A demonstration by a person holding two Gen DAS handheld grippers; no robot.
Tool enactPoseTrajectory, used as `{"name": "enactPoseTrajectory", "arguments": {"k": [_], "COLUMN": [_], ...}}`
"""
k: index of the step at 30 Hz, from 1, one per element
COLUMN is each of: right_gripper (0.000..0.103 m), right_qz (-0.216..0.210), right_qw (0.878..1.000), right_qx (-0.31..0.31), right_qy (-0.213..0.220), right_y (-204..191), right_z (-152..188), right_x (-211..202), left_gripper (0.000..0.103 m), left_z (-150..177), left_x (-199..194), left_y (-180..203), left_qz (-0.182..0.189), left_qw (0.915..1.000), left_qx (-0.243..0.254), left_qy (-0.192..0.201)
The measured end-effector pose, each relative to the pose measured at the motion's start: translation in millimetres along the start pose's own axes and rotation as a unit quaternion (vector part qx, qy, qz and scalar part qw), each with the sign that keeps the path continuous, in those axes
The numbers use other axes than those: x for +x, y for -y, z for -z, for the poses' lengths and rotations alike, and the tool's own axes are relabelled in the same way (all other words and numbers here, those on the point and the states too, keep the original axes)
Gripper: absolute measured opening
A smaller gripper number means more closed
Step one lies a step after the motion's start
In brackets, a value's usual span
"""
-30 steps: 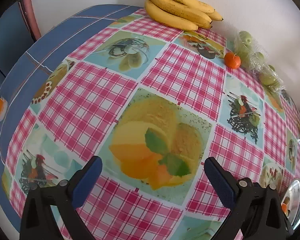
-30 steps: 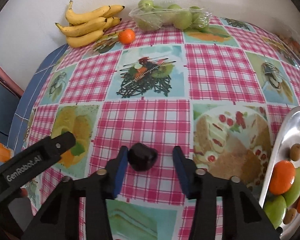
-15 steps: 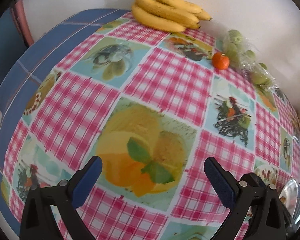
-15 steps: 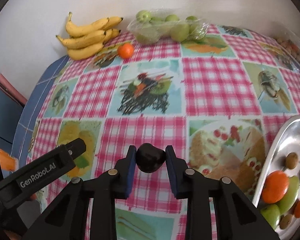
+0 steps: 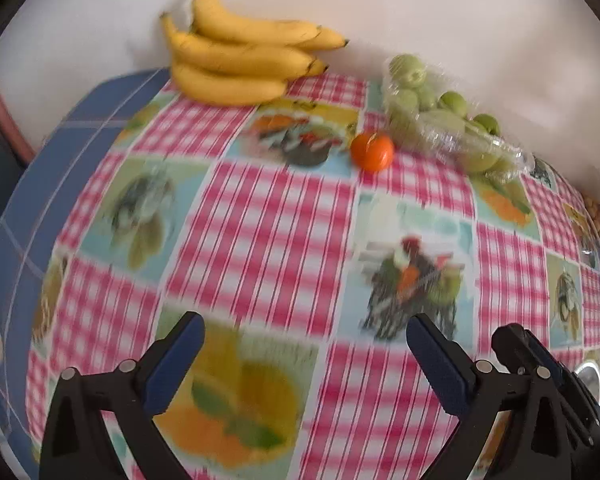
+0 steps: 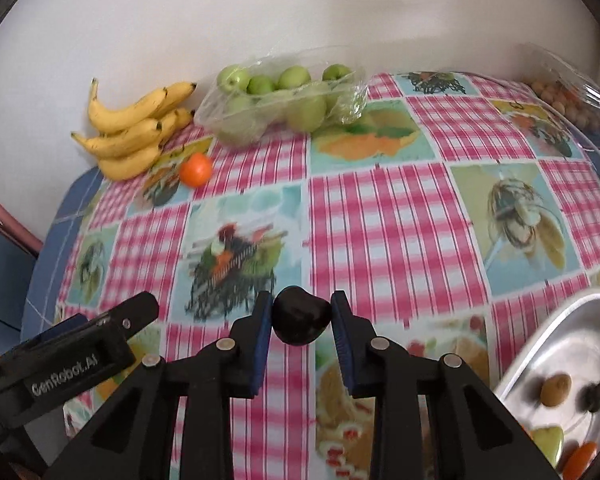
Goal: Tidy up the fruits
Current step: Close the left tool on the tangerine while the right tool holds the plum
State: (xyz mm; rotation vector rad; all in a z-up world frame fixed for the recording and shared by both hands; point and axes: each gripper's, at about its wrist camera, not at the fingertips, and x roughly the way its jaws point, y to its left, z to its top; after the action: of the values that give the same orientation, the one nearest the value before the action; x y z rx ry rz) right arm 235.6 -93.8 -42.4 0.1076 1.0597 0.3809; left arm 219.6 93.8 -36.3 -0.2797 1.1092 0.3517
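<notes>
Right gripper (image 6: 301, 316) clamped on dark fruit (image 6: 300, 315); left gripper (image 5: 305, 334) wide, empty.

Dark glossy fruit (image 6: 300, 315) clamped between right tongs (image 6: 300, 318) above tablecloth

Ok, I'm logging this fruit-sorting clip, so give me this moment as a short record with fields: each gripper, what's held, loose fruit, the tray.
right gripper: shut on the dark fruit, held above the tablecloth
left gripper: open, nothing between its fingers
bananas: a bunch by the wall, far left
orange fruit: loose on the cloth beside the bananas
green fruits in clear bag: against the wall, right of the bananas
metal tray: lower right, already holding several small fruits
</notes>
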Motion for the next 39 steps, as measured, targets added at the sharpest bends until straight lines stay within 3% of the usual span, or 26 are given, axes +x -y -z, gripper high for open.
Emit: {"name": "enactPoseTrajectory", "arguments": {"k": [11,14,18,24,27,34,39], "right_gripper": [0.031,0.031,0.031,0.031,0.031,0.031,0.031], "right_qz": [0.008,0.015,0.016,0.012,0.013,0.008,0.013], "right_qw": [0.999,0.999,0.999,0.999,0.999,1.000,1.000], "right_qx": [0.002,-0.006,-0.007,-0.014,-0.013,-0.010,-0.006], "right_qy": [0.035,0.042,0.042,0.032,0.028,0.024,0.009], "right_y": [13,13,16,16,16,17,19], "right_z": [-43,-49,-55,-56,-55,-55,-48], "right_x": [14,18,26,38,40,36,25], "left_gripper": [0.083,0.077,0.067,0.064,0.041,0.039,0.039], "left_z": [-71,-85,-94,-108,-112,-104,-85], "left_x": [27,38,51,69,74,70,47], "left_y": [28,33,42,52,54,46,42], "left_qz": [0.014,0.032,0.018,0.017,0.008,0.011,0.007], "left_qw": [0.9980,0.9975,0.9970,0.9971,0.9973,0.9987,0.9994], "left_qx": [0.056,0.058,0.071,0.071,0.072,0.047,0.033], "left_qy": [0.027,0.027,0.024,0.018,0.016,0.012,0.004]}}
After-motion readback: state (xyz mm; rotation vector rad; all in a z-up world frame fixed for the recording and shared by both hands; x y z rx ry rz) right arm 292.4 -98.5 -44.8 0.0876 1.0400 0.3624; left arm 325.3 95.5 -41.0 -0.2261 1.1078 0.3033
